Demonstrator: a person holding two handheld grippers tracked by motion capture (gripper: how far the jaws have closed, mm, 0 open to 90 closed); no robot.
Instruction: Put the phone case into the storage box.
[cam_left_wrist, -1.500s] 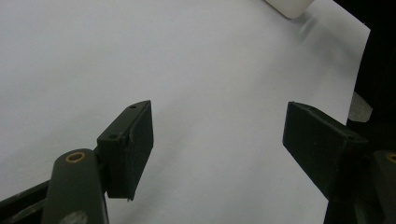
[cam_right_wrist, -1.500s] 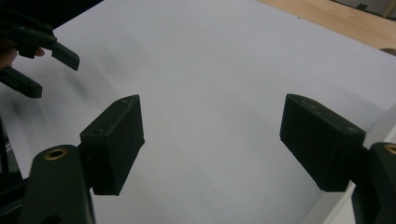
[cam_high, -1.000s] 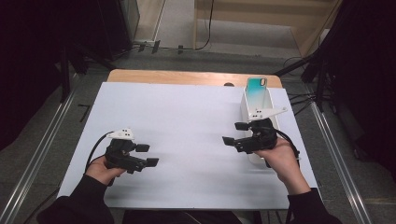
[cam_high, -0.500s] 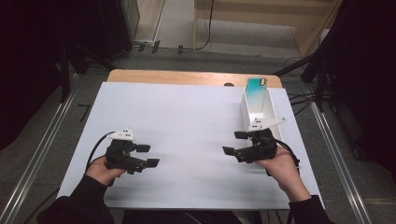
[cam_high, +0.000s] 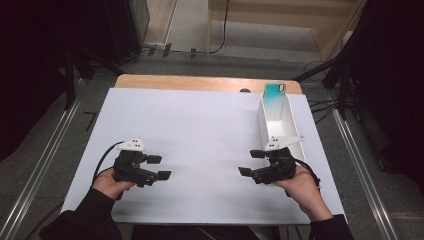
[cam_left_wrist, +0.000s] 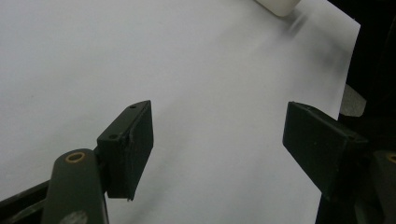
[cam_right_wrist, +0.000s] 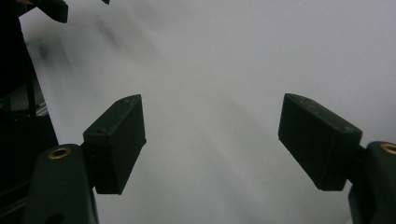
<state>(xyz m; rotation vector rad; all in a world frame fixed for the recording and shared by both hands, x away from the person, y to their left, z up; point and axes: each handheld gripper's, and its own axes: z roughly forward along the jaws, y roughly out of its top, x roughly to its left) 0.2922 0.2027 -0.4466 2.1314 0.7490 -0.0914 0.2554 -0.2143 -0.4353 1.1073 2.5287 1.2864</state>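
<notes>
The white tray (cam_high: 281, 130) stands on the white surface (cam_high: 200, 135) just beyond the right gripper (cam_high: 251, 163), well apart from the left gripper (cam_high: 159, 167), which rests far across from the tray. Both grippers have their jaws spread, nothing between them. The tray is long, narrow and open-topped. At the tray's far end a phone (cam_high: 274, 93) with a teal-to-white back leans upright.

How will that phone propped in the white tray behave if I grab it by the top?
The phone leans upright against the far end of the narrow white tray, so a nudge would probably tip it. Its glossy teal back looks slippery. It looks rigid and thin, so it should lift without flexing.
</notes>
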